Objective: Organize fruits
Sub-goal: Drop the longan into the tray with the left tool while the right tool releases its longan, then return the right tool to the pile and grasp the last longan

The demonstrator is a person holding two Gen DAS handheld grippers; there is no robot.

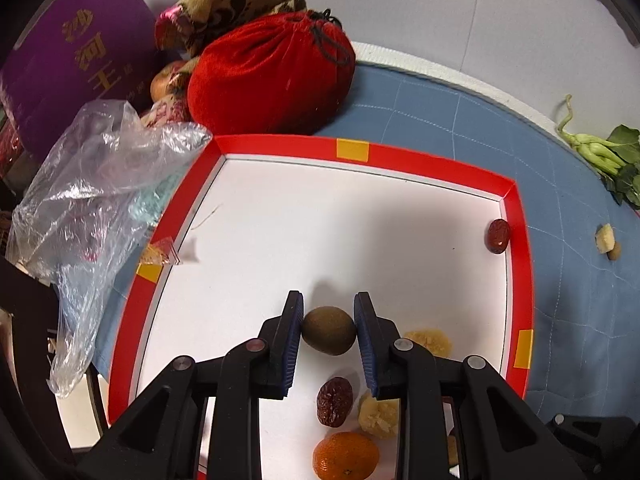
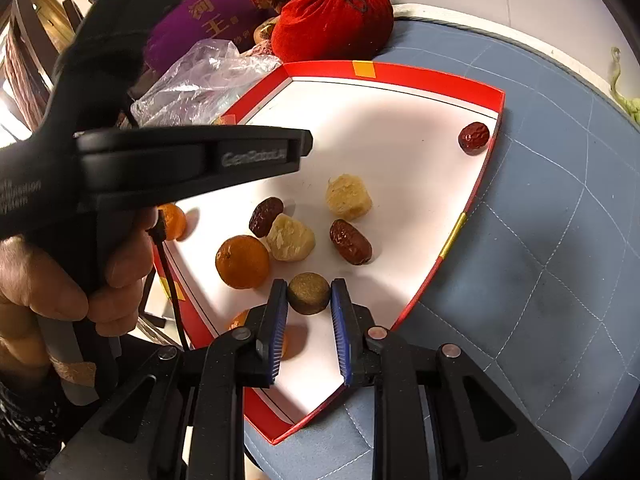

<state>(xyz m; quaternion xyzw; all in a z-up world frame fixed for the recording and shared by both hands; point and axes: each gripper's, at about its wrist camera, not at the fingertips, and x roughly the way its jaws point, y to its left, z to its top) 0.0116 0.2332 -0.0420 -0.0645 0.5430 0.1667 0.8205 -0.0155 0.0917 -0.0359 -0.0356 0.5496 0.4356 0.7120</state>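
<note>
Starting at the left, a crumpled clear plastic bag (image 1: pixel 92 200) was slumped against the left edge of the red-rimmed white cardboard tray (image 1: pixel 440 160). Further in, near the tray's front edge, the left gripper (image 1: pixel 328 334) was clamped on a small fuzzy brown kiwi (image 1: pixel 329 330), both blue pads pressed to its sides across the middle. A kiwi that small would probably be light but soft, so a gentle squeeze across the widest part is likely best.

To the right, in the other view, the right gripper (image 2: pixel 309 294) was likewise closed on a round brown-green fruit (image 2: pixel 309 293). Just behind it a small orange mandarin (image 2: pixel 242 262) was seen, and one wrinkled dark red date (image 2: pixel 474 137) sat alone in the far right corner.
</note>
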